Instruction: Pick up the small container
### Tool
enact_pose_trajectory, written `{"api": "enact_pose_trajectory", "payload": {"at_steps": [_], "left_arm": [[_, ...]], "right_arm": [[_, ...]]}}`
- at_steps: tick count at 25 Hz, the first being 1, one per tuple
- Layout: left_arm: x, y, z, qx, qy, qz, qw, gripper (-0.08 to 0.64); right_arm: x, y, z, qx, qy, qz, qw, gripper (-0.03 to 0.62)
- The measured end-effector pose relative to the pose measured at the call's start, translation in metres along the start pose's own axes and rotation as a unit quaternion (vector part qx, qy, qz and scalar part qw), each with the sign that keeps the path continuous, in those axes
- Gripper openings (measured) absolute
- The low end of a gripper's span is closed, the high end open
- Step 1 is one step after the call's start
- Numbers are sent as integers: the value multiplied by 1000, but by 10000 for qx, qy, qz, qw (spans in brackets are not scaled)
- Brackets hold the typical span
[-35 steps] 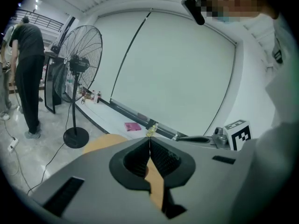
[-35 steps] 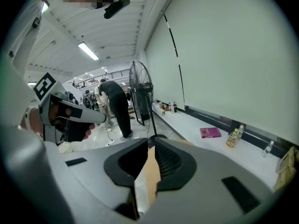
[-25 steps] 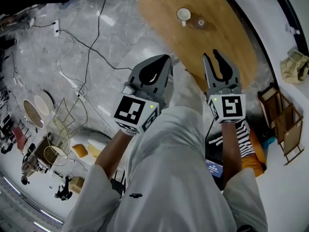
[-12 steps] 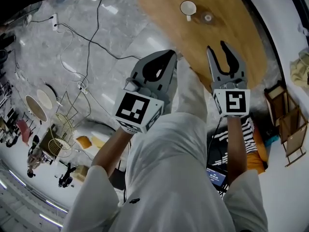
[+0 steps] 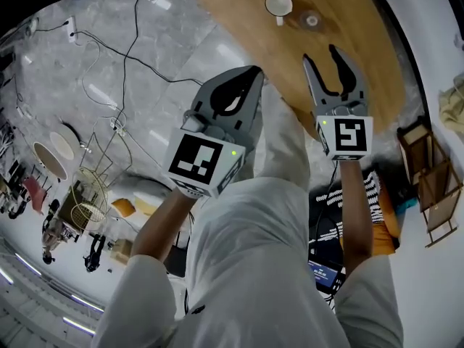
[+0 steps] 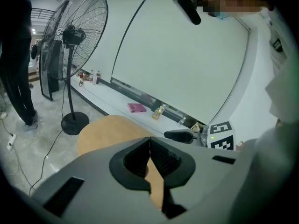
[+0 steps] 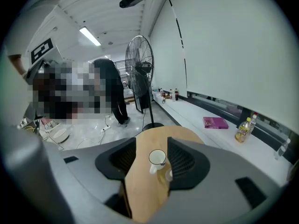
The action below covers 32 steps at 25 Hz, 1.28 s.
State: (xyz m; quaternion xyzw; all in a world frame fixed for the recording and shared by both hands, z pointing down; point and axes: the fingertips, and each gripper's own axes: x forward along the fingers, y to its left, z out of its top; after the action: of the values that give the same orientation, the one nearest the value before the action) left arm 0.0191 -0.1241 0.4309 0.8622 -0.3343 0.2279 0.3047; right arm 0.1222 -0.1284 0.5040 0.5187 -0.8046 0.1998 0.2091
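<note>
A small clear container (image 5: 312, 20) stands on the oval wooden table (image 5: 362, 64), just right of a white cup (image 5: 278, 4). My right gripper (image 5: 322, 55) hovers over the table's near part, well short of both. Its jaws are opening and nothing is gripped between them. Looking along the jaws in the right gripper view, the cup (image 7: 157, 157) and the container (image 7: 168, 174) show in the gap, farther off on the table (image 7: 145, 195). My left gripper (image 5: 246, 78) is shut and empty, held beside the table's near-left edge (image 6: 103, 129).
Cables (image 5: 123, 56) run over the grey floor left of the table. A large standing fan (image 7: 142, 62) and a person (image 7: 112, 92) are beyond the table. A pink book (image 7: 215, 122) and a bottle (image 7: 241, 129) lie on a ledge. A wooden rack (image 5: 435, 187) is at right.
The right gripper's jaws have spread wider. Both grippers have edged a little closer to the table, and the cup and container now sit nearer the frame's top.
</note>
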Motion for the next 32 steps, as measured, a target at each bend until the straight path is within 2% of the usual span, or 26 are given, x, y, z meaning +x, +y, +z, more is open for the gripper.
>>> {"api": "enact_pose_trajectory", "payload": {"at_steps": [24,27,32], "left_arm": [[81,37,-52,-151,331,214,9991,20],[89,41,-61,-151,377,254,9989,20],[97,46,-72,-190,450,304,9983,20]], "right_arm": [[81,-46,-92,258,585,-95,9979,310],[90,-52,-105,413,704,-134,9966,336],[103,-59,-117,579,755,-143,9954,344]]}}
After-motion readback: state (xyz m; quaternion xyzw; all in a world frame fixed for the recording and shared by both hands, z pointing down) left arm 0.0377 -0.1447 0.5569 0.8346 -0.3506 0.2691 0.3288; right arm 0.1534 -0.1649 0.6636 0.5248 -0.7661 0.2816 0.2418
